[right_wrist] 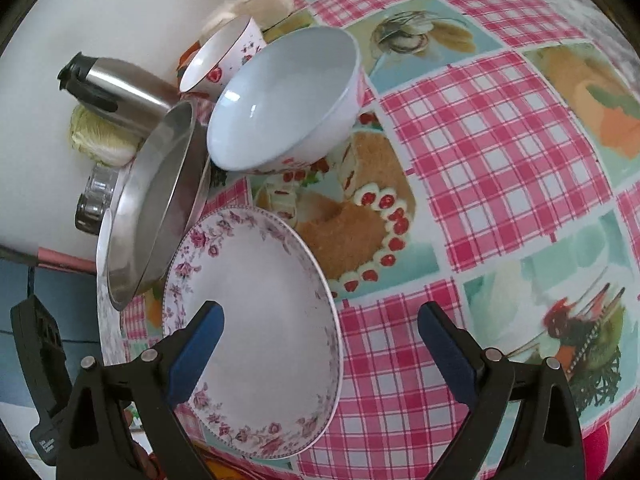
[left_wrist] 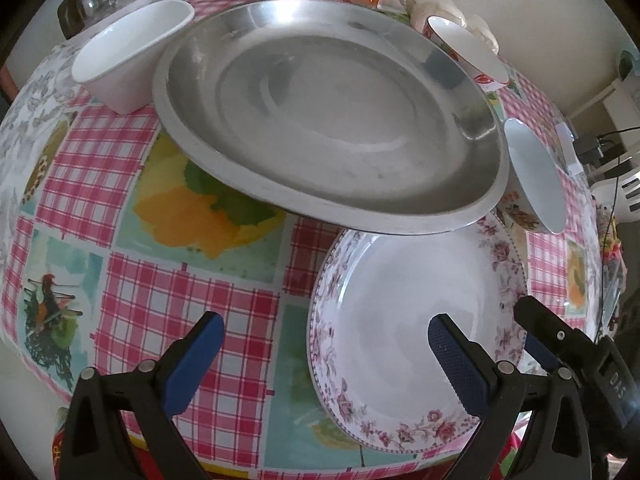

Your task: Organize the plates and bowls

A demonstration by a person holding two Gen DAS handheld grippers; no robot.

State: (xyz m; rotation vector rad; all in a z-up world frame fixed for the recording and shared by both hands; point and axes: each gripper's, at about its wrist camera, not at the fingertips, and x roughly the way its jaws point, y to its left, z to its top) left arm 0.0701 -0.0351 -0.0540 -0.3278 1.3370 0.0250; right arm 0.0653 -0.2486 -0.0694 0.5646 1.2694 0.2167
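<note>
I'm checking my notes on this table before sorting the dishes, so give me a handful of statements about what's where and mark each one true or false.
1. Both grippers, left and right, are open and hold nothing. True.
2. The floral plate is stacked on top of the steel plate. False: the steel plate's rim overlaps the floral plate's far edge.
3. A plain white bowl stands beside the steel plate, on its left in the left wrist view. True.
4. The pale blue bowl holds food. False: it is empty.
5. The table is covered with a plain white cloth. False: the tablecloth is pink check with food pictures.
</note>
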